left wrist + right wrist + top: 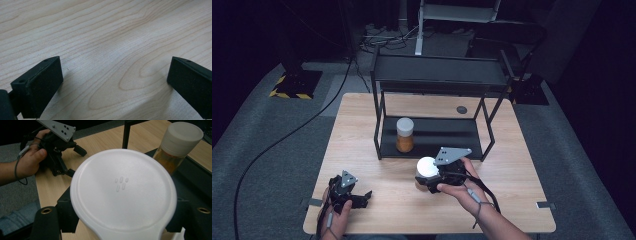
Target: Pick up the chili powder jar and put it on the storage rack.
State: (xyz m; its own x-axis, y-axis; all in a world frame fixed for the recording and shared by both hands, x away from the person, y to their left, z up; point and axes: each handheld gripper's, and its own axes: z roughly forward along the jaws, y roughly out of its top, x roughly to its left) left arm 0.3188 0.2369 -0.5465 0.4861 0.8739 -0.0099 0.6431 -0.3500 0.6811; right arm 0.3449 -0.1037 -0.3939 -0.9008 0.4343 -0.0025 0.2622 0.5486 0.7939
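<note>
One jar [405, 134] already stood on the rack's lower shelf [447, 142], while the right tongs [428, 179], clamped on the second white-lidded jar [426, 167], held it near the tabletop's [512, 165] front edge, unshelved; the left tongs [357, 198] rested wide open and empty.

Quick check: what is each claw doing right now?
Left claw: open, holding nothing, over the table.
Right claw: shut on the white-lidded jar.
</note>
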